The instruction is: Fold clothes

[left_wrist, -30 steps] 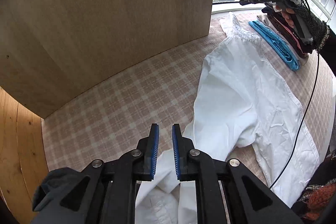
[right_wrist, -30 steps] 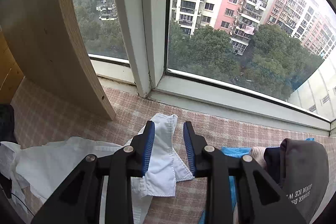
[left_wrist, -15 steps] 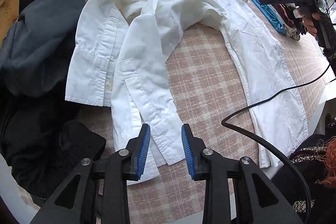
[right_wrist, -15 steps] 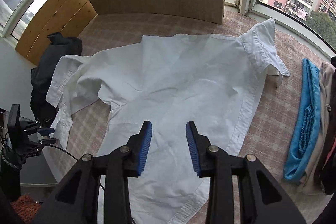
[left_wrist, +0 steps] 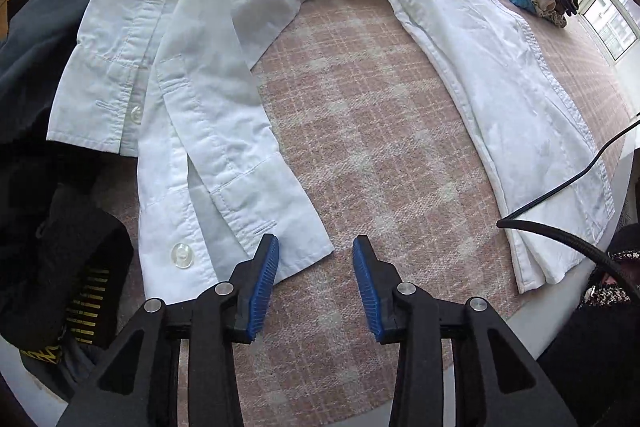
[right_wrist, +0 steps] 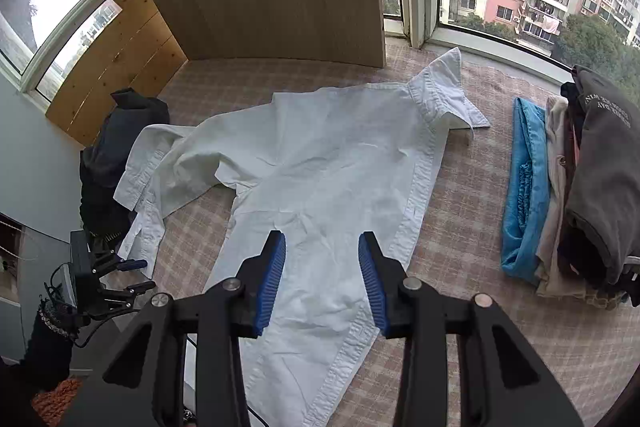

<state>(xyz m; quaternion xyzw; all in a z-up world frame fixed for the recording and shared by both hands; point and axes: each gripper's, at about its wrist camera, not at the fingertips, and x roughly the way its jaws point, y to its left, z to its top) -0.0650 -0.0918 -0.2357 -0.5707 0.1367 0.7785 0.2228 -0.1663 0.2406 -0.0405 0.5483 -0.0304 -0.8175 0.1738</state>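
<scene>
In the left wrist view, the white shirt [left_wrist: 480, 59] arcs from the cuffs at lower left, up over the top, down to the hem at right, on the pink plaid cloth [left_wrist: 372, 155]. The left gripper [left_wrist: 315, 279] is nearer the sleeve cuff [left_wrist: 280, 227]: the cuff corner lies just above its left pad, nothing between the opening jaws. In the right wrist view, the right gripper [right_wrist: 322, 279] hovers over the shirt body, jaws opening, empty; the shirt's long axis runs from collar [right_wrist: 444, 95] at upper right to hem at bottom centre.
</scene>
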